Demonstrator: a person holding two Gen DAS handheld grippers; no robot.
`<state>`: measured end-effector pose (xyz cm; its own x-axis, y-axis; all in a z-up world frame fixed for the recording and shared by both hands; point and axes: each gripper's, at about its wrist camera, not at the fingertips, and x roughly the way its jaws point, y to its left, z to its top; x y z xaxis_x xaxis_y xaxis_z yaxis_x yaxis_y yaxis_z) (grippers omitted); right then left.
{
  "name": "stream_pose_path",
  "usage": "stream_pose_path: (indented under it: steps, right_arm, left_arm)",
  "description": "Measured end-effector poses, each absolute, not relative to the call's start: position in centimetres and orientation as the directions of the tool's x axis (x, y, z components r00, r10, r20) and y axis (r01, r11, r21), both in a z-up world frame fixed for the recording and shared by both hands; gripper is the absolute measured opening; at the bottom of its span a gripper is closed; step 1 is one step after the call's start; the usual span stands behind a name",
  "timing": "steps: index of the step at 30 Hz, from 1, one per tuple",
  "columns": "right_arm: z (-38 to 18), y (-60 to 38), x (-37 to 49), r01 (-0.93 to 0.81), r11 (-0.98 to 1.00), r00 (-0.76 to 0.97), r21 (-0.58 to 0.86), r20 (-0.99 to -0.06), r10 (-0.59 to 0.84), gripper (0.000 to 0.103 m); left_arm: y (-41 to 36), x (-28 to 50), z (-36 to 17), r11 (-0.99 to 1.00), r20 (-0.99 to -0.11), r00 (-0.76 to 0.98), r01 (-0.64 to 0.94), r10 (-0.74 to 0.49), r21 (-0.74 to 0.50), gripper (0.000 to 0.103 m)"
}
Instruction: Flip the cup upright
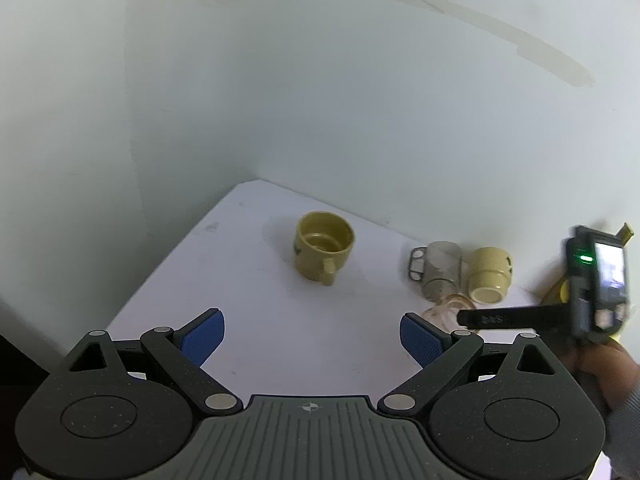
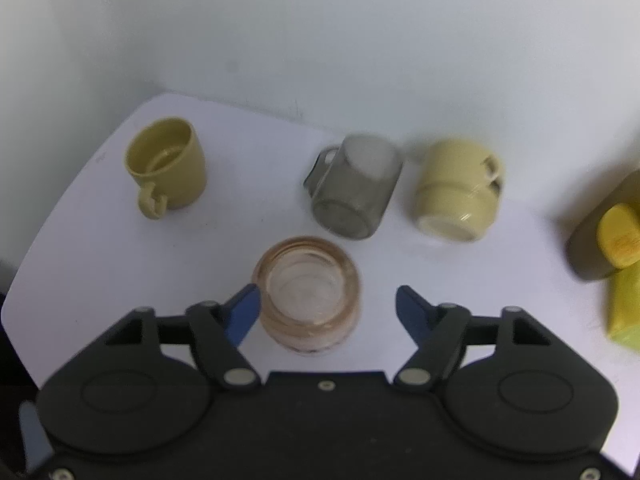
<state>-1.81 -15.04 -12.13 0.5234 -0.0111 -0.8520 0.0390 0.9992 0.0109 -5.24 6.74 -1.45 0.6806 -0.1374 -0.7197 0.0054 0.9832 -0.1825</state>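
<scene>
A pinkish clear cup [image 2: 308, 296] stands on the white table between the open fingers of my right gripper [image 2: 328, 308], nearer the left pad [image 2: 244, 314]; whether it stands mouth up or base up is unclear. Behind it a smoky clear mug [image 2: 356, 188] and a pale yellow cup [image 2: 456, 190] stand upside down. A mustard cup [image 2: 168, 166] stands upright at the left. My left gripper [image 1: 312, 340] is open and empty, hanging above the table, with the mustard cup [image 1: 324, 252] ahead of it. The right gripper's body [image 1: 596, 284] shows at the right edge of the left wrist view.
White walls close the table [image 2: 80, 240] at the back and left. A yellow carton [image 2: 628, 308] and a dark bottle with a yellow cap [image 2: 618, 240] stand at the right edge. The table's left edge drops off to dark floor.
</scene>
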Motion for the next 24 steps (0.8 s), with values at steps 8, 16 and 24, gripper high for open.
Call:
stream_pose_path:
  steps: [8,16,24]
  right_arm:
    - [-5.4,-17.8,-7.6,0.118,0.993,0.583,0.025,-0.811,-0.049,0.103]
    - [-4.9,-16.4,-9.1,0.147,0.989,0.547,-0.026,-0.831,-0.103,0.103]
    - [-4.5,-16.2,-9.3,0.133,0.99,0.546,0.04,-0.837,-0.04,0.103]
  left_arm:
    - [2.5,-3.8,-1.3,0.981,-0.747,0.638,0.091,-0.188,-0.17,0.103]
    - [-1.1,-3.3,-1.0,0.981,-0.784,0.589,0.143,-0.194,-0.134,0.103]
    - [-0.4,-3.5,-1.7,0.991,-0.812,0.569,0.112,-0.128,-0.078,0.103]
